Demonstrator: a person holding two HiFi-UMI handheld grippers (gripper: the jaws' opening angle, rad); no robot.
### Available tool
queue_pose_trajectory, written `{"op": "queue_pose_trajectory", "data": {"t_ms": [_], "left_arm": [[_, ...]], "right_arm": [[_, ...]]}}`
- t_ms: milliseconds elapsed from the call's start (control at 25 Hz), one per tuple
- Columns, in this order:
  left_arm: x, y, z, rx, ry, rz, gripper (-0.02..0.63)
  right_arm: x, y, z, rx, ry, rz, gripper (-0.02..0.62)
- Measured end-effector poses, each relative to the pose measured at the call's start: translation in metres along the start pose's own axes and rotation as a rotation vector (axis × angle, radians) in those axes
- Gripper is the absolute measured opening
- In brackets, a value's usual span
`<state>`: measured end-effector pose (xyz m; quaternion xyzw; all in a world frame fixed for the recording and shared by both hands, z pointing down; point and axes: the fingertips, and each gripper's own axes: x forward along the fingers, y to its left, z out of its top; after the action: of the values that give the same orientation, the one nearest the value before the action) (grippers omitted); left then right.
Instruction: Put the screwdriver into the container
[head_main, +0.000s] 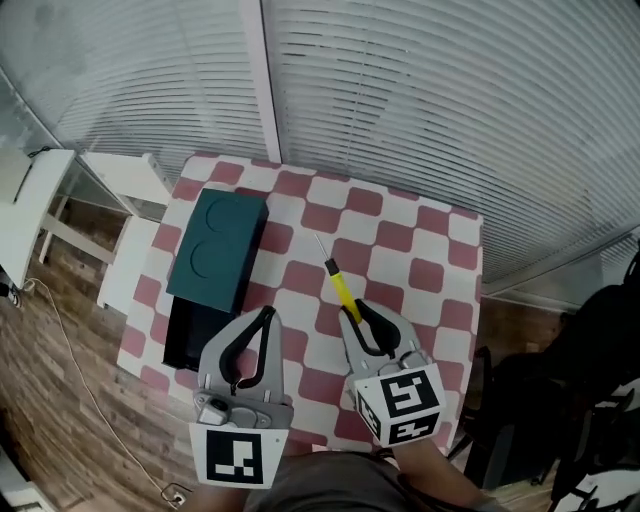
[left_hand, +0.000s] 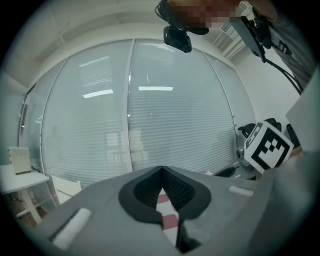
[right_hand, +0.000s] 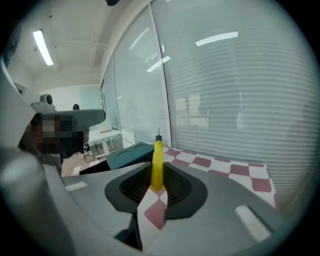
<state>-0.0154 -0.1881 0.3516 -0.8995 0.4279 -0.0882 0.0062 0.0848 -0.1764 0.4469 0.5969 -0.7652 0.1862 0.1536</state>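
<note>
Above the red-and-white checkered table (head_main: 420, 250), in the head view, the person is holding both grippers side by side near the 6 o'clock edge. The right gripper (head_main: 352, 312) is clenching the yellow handle of the screwdriver (head_main: 340, 283), whose thin metal tip is pointing toward 11 o'clock, out over the cloth. In the right gripper view the screwdriver (right_hand: 157, 162) is standing between the ribbed black pads of the right gripper (right_hand: 157, 174), which are pressing on its handle from both sides, and the checkered cloth is showing below it.

The left gripper (head_main: 267, 315) is sitting at 9 o'clock of the right one, its jaws closed with the tips meeting and nothing between them. The left gripper view is showing the same: the left gripper (left_hand: 161, 172) is empty, its pads touching at the far end and only a sliver of cloth showing in the gap beneath.

The container (head_main: 215, 250) is lying on the table at 10 o'clock of the left gripper, well apart from the screwdriver. Its teal lid (head_main: 218, 240) with two round recesses is covering the far part, while the black tray (head_main: 185, 335) is showing open at the 6 o'clock end, just beside the left gripper. White blinds (head_main: 450, 100) are filling the background at 12 o'clock, and a white desk (head_main: 30, 200) is standing at 9 o'clock
</note>
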Motion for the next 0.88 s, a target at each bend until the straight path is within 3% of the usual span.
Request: {"op": "queue_pose_trajectory", "data": {"t_ms": [240, 360, 560, 880], "left_arm": [[-0.034, -0.017, 0.041, 0.201, -0.103, 0.067, 0.000], [-0.053, -0.017, 0.056, 0.217, -0.160, 0.132, 0.000], [-0.081, -0.026, 0.067, 0.217, -0.177, 0.198, 0.000], [-0.120, -0.035, 0.071, 0.258, -0.146, 0.262, 0.000]], "right_arm": [[-0.060, 0.029, 0.070, -0.069, -0.171, 0.084, 0.098], [-0.089, 0.047, 0.097, -0.116, -0.251, 0.142, 0.098], [-0.128, 0.066, 0.123, -0.151, -0.325, 0.204, 0.098], [-0.143, 0.090, 0.112, -0.145, -0.320, 0.287, 0.098]]}}
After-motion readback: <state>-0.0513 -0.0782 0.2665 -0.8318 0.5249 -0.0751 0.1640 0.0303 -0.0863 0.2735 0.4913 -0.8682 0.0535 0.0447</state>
